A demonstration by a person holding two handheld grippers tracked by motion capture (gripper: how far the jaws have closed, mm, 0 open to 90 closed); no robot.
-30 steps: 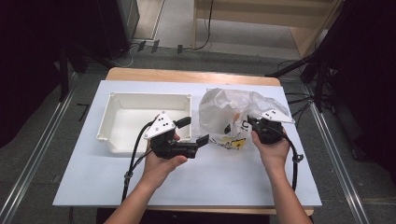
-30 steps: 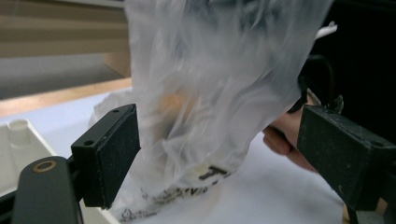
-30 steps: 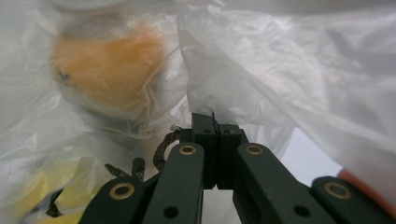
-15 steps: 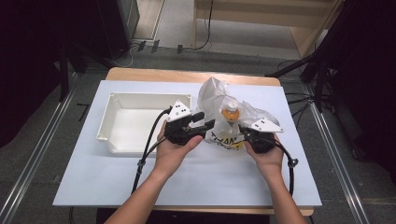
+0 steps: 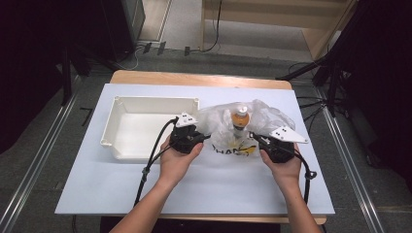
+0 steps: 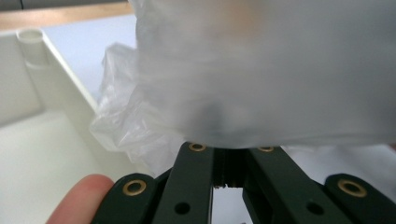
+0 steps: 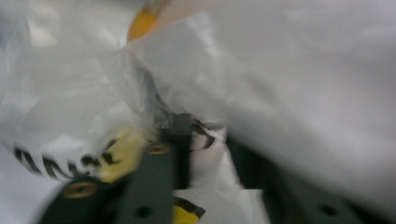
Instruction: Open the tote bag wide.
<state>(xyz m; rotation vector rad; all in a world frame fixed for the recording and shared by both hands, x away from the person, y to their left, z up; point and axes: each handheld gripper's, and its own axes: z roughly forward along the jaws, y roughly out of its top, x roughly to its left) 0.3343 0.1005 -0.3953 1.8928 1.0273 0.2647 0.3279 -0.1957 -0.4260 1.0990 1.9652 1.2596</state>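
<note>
A crumpled clear plastic bag (image 5: 265,119) with black and yellow print lies mid-table. An orange bottle (image 5: 239,119) with a white cap stands upright in it, its top poking out of the bag's mouth. My left gripper (image 5: 205,138) is shut on the bag's left edge beside the white tray (image 5: 145,101). My right gripper (image 5: 256,139) is shut on the bag's right edge. In the left gripper view the bag (image 6: 261,70) drapes over the closed jaw tips of the left gripper (image 6: 229,151). In the right gripper view film (image 7: 303,93) covers the jaws and the bottle shows as an orange patch (image 7: 142,21).
The empty white tray (image 6: 60,88) sits just left of the bag, its near wall close to my left hand. A white sheet (image 5: 194,189) covers the wooden table (image 5: 194,77). Cables trail from both grippers toward the front edge.
The bag was bunched high over the bottle; both grippers have drawn its sides down and apart toward me, and the bottle's cap and orange neck now stand out of it.
</note>
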